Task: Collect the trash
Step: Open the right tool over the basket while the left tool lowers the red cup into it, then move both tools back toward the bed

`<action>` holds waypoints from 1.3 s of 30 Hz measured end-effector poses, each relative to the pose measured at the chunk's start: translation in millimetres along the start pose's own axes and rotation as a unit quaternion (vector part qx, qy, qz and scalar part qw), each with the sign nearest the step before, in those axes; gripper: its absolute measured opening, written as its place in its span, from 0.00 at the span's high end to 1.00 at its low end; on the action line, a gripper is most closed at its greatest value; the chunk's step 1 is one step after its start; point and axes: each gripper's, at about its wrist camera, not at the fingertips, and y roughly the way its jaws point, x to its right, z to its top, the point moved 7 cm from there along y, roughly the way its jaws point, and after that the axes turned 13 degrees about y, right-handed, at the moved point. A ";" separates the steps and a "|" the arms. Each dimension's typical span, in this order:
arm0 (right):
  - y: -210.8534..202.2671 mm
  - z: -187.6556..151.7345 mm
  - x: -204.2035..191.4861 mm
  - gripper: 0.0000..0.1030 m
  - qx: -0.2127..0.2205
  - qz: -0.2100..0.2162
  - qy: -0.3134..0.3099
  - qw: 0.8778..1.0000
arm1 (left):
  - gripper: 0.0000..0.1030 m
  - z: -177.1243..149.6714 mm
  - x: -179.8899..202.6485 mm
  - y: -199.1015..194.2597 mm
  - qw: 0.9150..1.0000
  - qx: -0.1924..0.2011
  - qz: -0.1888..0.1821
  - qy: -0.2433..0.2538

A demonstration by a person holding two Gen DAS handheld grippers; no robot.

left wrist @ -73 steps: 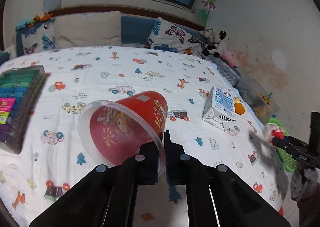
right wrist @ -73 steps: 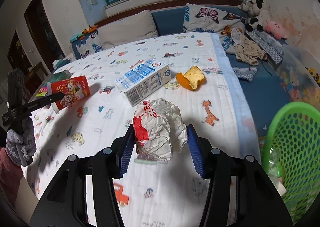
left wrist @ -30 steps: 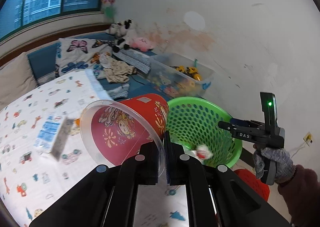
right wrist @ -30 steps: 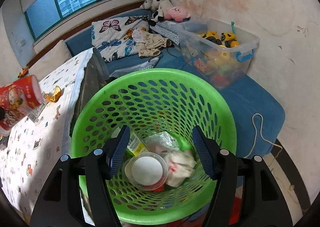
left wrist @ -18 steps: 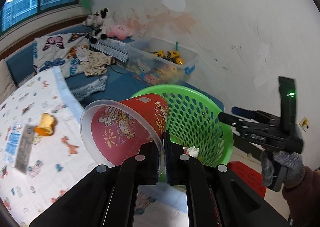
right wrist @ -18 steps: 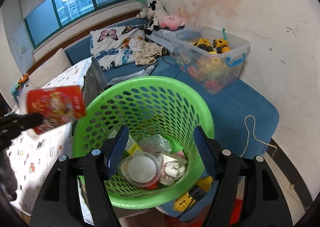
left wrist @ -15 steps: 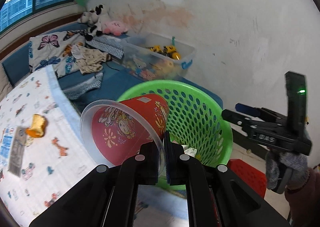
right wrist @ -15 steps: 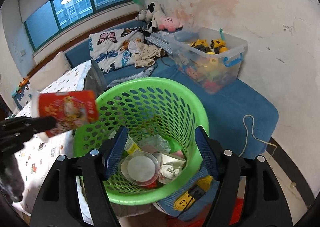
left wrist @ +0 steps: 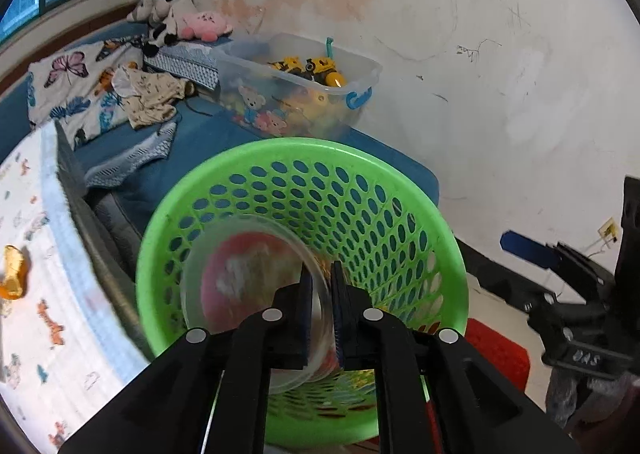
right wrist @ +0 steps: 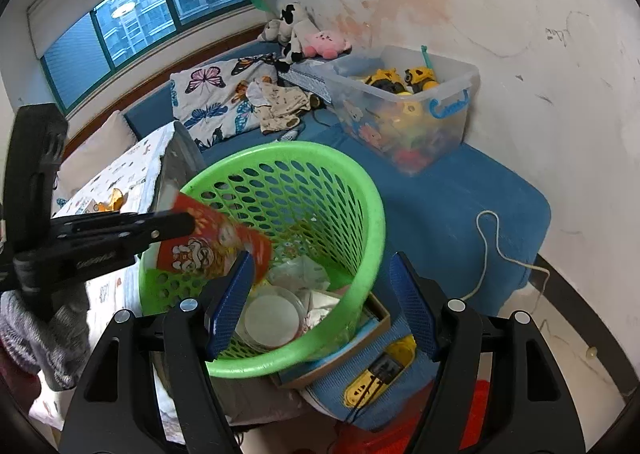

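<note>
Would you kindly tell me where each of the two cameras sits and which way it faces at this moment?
Left wrist: on the left hand-held gripper, looking down into the green basket; its fingers flank the red cup's rim; the right hand-held gripper shows at right.
Right wrist: on the right hand-held gripper, open, above the basket's near rim; the gloved left hand shows at left.
Shared: basket, cup, clear toy bin, plush toys.

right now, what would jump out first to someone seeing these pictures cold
The bright green basket fills the middle of both views, with a clear lidded tub and crumpled wrappers at its bottom. The left gripper pinches the rim of a red cartoon cup tipped over the basket's mouth, while the right gripper hangs wide open and empty above it. Behind, a clear toy bin sits against the stained wall.
</note>
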 end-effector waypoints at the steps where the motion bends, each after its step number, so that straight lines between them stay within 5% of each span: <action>1: -0.2 -0.6 0.8 0.31 0.000 -0.001 0.001 1.000 | 0.91 0.3 0.0 3.1 1.000 -0.001 -0.002 -0.003; 15: -1.8 -3.7 -13.4 0.31 0.000 0.009 -0.011 1.000 | 0.81 -19.5 -18.1 -40.3 0.999 0.035 0.004 -0.038; 17: -1.2 -4.6 -20.3 0.31 -0.001 0.012 -0.016 1.000 | 0.73 -24.7 -24.3 -47.6 0.998 0.039 0.009 -0.046; 27: 8.5 -13.3 -66.2 0.30 -0.018 0.038 -0.050 0.998 | 0.63 -62.3 -64.1 -91.8 0.993 0.054 0.054 -0.086; 39: 33.9 -32.5 -144.8 0.29 -0.051 0.079 -0.105 0.990 | 0.43 -105.7 -146.3 -149.7 0.979 0.059 0.150 -0.126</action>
